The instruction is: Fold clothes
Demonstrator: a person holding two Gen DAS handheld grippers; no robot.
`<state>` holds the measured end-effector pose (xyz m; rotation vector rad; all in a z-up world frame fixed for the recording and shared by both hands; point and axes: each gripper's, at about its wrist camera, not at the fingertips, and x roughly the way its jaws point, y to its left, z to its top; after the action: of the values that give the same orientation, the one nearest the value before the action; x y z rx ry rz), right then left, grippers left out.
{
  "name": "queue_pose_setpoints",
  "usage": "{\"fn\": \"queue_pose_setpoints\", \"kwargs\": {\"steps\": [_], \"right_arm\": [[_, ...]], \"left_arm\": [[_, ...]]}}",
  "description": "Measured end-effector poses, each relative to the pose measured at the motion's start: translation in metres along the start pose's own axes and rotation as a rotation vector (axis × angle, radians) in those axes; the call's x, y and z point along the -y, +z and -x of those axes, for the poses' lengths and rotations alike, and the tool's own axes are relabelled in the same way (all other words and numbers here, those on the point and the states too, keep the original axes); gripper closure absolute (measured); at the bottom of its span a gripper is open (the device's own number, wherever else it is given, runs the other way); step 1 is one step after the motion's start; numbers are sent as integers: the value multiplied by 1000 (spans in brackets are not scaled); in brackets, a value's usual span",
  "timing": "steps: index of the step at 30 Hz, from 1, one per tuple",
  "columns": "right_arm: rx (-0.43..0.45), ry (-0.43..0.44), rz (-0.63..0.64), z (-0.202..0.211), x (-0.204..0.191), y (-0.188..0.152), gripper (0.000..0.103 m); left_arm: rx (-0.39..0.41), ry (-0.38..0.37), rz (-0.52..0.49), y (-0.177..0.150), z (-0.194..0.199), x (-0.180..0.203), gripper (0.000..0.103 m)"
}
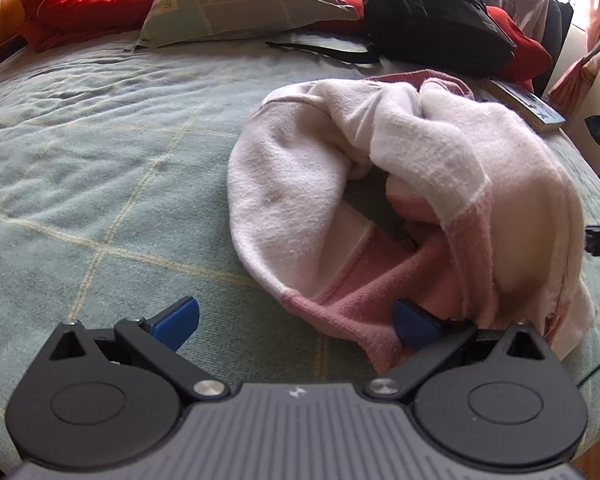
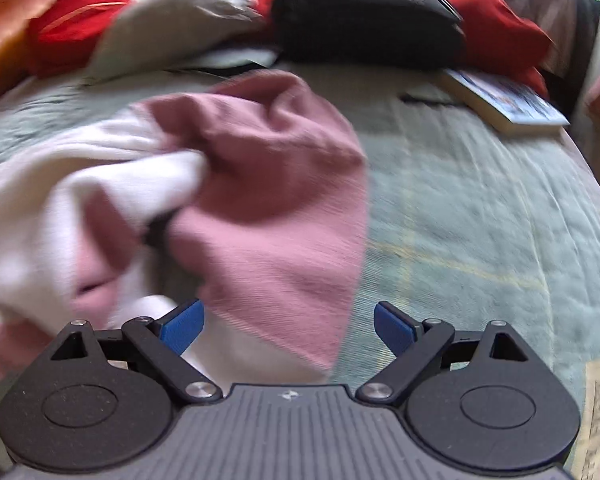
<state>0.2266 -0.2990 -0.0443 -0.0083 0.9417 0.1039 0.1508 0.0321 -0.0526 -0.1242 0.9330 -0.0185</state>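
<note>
Both my left gripper (image 1: 296, 322) and right gripper (image 2: 289, 326) gape wide, gripping nothing. The crumpled pink-and-white garment (image 1: 400, 200) hides its own shape. My right view is blurred.

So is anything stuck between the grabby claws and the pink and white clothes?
No. The pink and white garment lies crumpled on the bedspread, right at both open grippers, left gripper and right gripper. The backpack and book sit farther back.

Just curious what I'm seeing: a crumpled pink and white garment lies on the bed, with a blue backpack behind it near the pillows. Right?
Not quite: the backpack is black, as the left wrist view shows. The pink and white garment does lie crumpled on the bed, near the pillows.
</note>
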Motion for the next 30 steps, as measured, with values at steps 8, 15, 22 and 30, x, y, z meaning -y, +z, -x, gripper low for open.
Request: {"fn": "queue_pose_setpoints", "kwargs": {"steps": [8, 15, 22, 30], "right_arm": [[-64, -12, 6, -32, -12, -3, 6], [-30, -185, 7, -16, 23, -12, 2], [-33, -131, -25, -13, 25, -9, 2], [-37, -244, -43, -19, 52, -8, 1]], "left_arm": [[1, 19, -19, 2, 0, 3, 1], [0, 26, -20, 0, 0, 0, 1], [8, 24, -41, 1, 3, 4, 1], [20, 35, -56, 0, 7, 3, 1]]}}
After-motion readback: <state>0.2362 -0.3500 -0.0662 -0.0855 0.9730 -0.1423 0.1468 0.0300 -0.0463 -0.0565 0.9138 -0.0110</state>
